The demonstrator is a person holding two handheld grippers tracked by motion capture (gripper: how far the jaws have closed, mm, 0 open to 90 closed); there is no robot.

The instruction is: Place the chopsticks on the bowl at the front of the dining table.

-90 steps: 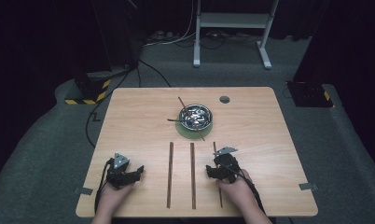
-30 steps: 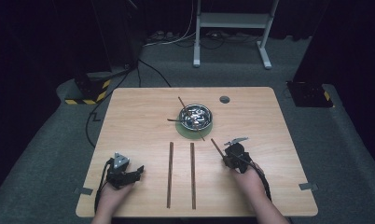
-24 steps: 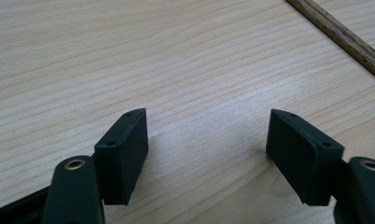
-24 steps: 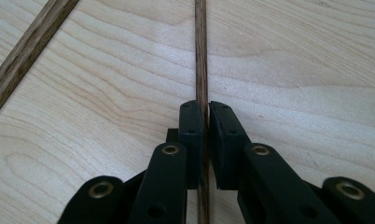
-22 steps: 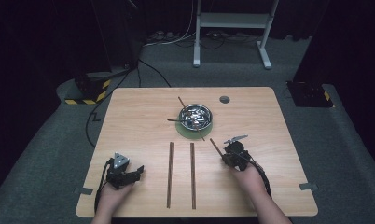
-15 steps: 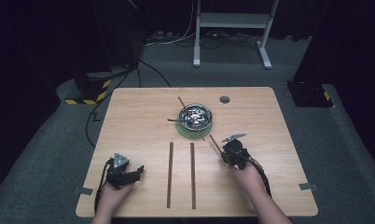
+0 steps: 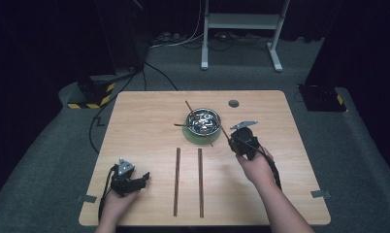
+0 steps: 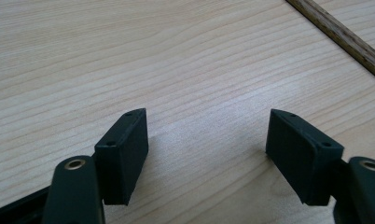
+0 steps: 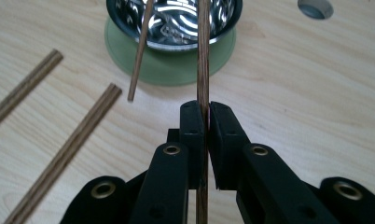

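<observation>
**One stick carried toward the bowl, two left on the table**

A wooden table (image 7: 135, 121) is seen from the high view, with the person seated at 6 o'clock. A small round hole (image 7: 233, 103) is cut in the board near 1 o'clock from the centre. Just beyond the middle of the table, toward 12 o'clock, a shiny metal bowl (image 7: 203, 120) is placed on a green round mat (image 7: 189, 136). Several thin wooden sticks are already resting in the bowl, their ends pointing out over the rim at about 11, 9 and 5 o'clock; their exact number cannot be told.

Two long sticks (image 7: 177, 179) are laid side by side on the bare wood, parallel, between the two hands, running from 6 toward 12 o'clock. They are not touched by anything.

The right gripper (image 7: 241, 141) is held at about 4 o'clock from the bowl, near it. In the right gripper view its jaws are clenched on one thin stick (image 9: 203, 70), which runs straight between the pads and reaches over the rim of the bowl (image 9: 129, 21). Beside it, at 10 o'clock, another stick (image 9: 140, 51) leans out of the bowl.

The left gripper (image 7: 130, 177) is rested at 7 o'clock on the table, well apart from the bowl. Its jaws are spread wide and nothing is between them.

It is judged that the work is past its middle: some sticks are in the bowl, one is held and not yet released, and two are left to be collected.
</observation>
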